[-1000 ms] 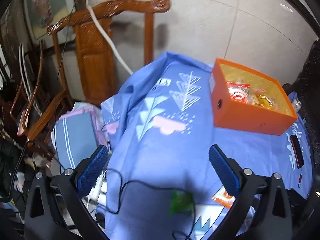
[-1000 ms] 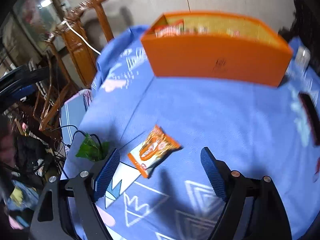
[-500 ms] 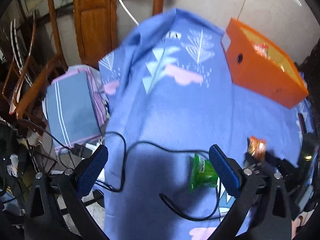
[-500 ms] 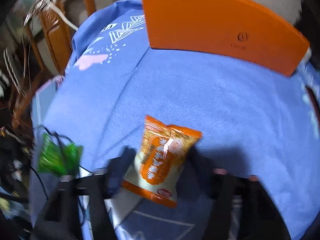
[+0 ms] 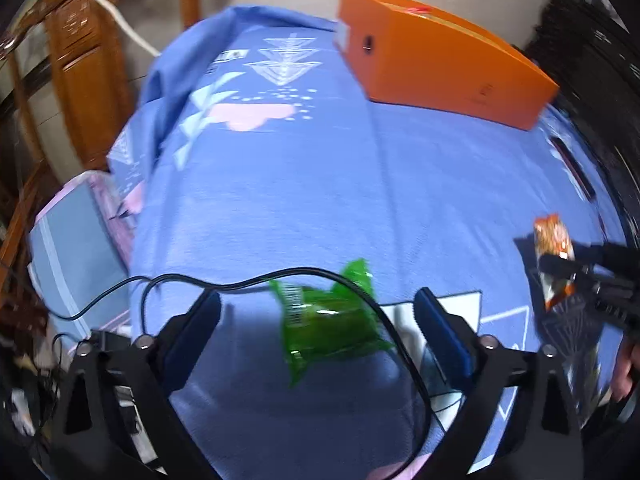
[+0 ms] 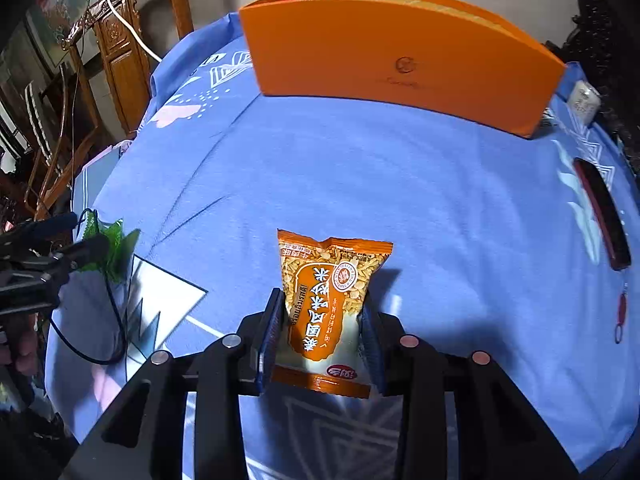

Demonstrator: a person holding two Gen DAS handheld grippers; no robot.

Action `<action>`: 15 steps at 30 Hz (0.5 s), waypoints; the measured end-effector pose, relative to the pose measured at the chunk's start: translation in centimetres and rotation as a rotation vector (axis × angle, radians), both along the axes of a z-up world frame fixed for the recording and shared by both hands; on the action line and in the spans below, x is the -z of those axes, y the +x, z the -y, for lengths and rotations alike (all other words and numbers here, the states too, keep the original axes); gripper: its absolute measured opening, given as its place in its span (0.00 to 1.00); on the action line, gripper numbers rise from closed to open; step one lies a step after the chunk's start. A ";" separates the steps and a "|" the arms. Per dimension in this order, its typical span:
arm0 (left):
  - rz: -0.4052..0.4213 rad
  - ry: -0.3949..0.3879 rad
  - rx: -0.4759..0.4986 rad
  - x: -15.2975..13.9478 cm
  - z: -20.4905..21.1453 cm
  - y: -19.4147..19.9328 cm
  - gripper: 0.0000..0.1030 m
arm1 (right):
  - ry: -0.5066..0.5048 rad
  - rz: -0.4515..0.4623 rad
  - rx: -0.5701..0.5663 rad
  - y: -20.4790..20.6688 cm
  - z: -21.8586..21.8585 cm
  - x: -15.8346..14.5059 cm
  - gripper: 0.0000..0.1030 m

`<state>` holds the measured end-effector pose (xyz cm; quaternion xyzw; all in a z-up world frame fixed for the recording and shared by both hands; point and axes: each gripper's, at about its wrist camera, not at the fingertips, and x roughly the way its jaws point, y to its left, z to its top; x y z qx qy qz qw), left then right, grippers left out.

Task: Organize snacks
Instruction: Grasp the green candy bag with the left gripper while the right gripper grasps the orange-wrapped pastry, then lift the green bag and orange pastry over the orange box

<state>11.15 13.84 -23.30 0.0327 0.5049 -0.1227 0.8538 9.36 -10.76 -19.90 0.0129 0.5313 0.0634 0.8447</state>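
Observation:
My right gripper (image 6: 320, 320) is shut on an orange snack packet (image 6: 328, 296) and holds it upright just above the blue cloth; the packet also shows in the left wrist view (image 5: 554, 248). My left gripper (image 5: 318, 320) is open, its fingers on either side of a green snack packet (image 5: 328, 320) that lies on the cloth under a black cable (image 5: 240, 284). The green packet also shows in the right wrist view (image 6: 110, 248). An orange box (image 6: 400, 56) with snacks inside stands at the far side; it also shows in the left wrist view (image 5: 436, 56).
A blue patterned cloth (image 6: 380, 184) covers the table. A dark flat remote-like object (image 6: 602, 216) lies at the right edge. A wooden chair (image 5: 76, 52) and a white cable stand beyond the left edge. A striped cushion (image 5: 68, 248) sits low left.
My right gripper dropped to the orange packet, shut on it and lifted it. My left gripper moved down and forward until it straddled the green packet, still open.

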 end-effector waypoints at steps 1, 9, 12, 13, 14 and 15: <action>-0.005 -0.006 0.013 0.2 0.0 -0.1 0.80 | 0.003 0.005 0.001 -0.1 0.1 -0.2 0.37; 0.029 0.003 0.011 -1.9 -3.2 -2.0 0.80 | 0.033 0.042 -0.012 -0.8 0.4 -2.0 0.37; 0.033 0.007 -0.034 -3.3 -5.5 -3.1 0.80 | 0.045 0.069 -0.019 -1.3 0.7 -3.4 0.37; 0.034 0.015 -0.050 -3.7 -6.2 -3.5 0.80 | 0.047 0.073 -0.021 -1.6 1.0 -3.8 0.37; 0.037 0.026 -0.060 -4.1 -6.8 -3.8 0.80 | 0.050 0.076 -0.022 -1.8 1.2 -4.3 0.37; 0.045 0.036 -0.065 -4.6 -7.2 -3.9 0.80 | 0.054 0.082 -0.021 -2.4 1.9 -4.9 0.37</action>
